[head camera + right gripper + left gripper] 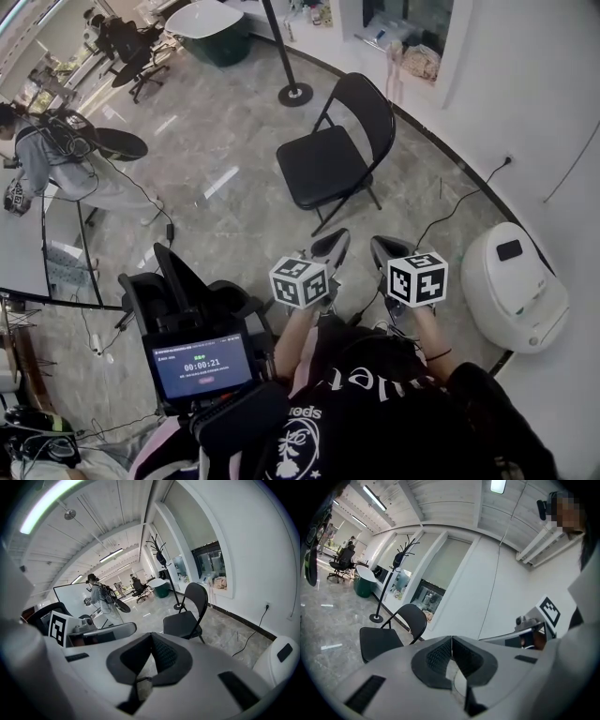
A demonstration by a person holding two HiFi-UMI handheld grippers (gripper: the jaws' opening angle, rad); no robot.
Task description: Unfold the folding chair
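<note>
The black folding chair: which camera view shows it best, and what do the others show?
The head view: the folding chair stands whole, unfolded, seat, backrest and legs all clear. Both gripper views show its seat and backrest from the side, but its lower legs are hidden.

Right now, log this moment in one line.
chair: unfolded, standing, untouched | left tool: shut, empty | right tool: shut, empty

left gripper (331, 246) — jaws together, empty | right gripper (382, 251) — jaws together, empty | side by side, tilted slightly down
</note>
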